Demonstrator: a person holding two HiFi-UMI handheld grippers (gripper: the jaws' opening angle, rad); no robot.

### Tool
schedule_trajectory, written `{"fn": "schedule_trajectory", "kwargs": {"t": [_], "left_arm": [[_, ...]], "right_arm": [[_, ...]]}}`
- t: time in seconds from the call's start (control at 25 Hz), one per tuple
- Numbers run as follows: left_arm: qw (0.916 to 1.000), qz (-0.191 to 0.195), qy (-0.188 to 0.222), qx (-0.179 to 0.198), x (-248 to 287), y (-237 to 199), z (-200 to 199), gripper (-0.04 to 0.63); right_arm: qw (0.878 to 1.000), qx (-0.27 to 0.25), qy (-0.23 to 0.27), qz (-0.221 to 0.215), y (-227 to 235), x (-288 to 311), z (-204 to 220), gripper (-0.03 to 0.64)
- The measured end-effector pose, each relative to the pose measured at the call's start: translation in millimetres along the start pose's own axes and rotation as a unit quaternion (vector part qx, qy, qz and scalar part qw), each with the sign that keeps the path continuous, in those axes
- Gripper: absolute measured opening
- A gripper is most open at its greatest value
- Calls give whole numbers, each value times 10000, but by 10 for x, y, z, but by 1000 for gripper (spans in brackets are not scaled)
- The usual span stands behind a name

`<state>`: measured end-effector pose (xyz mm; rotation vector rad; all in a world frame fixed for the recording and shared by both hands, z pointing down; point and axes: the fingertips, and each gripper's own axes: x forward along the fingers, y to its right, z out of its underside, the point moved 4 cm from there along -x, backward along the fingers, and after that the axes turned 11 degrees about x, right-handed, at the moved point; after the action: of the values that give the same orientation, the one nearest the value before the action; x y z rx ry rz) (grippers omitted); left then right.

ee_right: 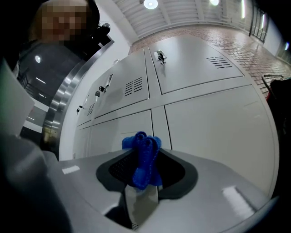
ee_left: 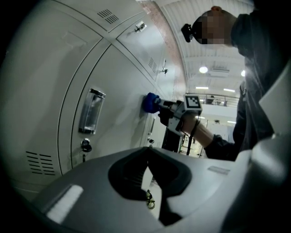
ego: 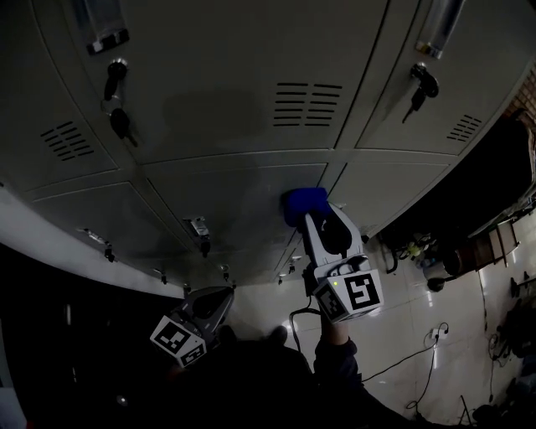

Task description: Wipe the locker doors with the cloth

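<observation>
Grey metal locker doors (ego: 226,100) fill the view above a pale tiled floor (ego: 419,293) strewn with cables (ego: 419,356). The blue cloth (ego: 303,205), a bunched wad whose long axis runs out along the jaws, points into a lower door by the doors' vertical seam. The right gripper (ee_right: 143,160) is clamped on it and presses it to the door, while the left gripper (ee_left: 148,157) hangs below the doors, jaws together and empty.

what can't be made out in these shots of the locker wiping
- Print in the card holder: head view, dark and cut off by the top edge.
- Wiping face of the blue cloth: turned toward the locker door, behind the right gripper in head view.
- What the floor clutter is: head view, dark and too small.
</observation>
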<state>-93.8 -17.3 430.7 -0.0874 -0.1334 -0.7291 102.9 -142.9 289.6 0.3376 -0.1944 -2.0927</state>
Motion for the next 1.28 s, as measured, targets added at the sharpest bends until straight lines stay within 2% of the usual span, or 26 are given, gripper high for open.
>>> {"fn": "schedule_trajectory", "kwargs": {"t": [0.16, 0.36, 0.52, 0.8, 1.12, 1.28], "left_arm": [[10000, 4, 8, -6, -176, -78, 28, 0], [10000, 77, -1, 5, -417, -231, 92, 0], [9999, 140, 14, 35, -631, -361, 128, 0], [10000, 34, -3, 9, -1064, -602, 224, 0], [9993, -349, -112, -49, -1520, -789, 332, 0], [9985, -504, -164, -101, -1625, -804, 358, 0]], "right_arm": [[9999, 114, 111, 16, -133, -15, -14, 129], [9998, 14, 145, -159, -553, 49, 31, 127], [9989, -189, 114, -425, -992, 163, 183, 126], [9968, -131, -210, -762, -1683, 459, 593, 126], [9956, 71, -470, -805, -1903, 697, 977, 126], [9965, 105, -458, -696, -1809, 700, 1016, 126]]}}
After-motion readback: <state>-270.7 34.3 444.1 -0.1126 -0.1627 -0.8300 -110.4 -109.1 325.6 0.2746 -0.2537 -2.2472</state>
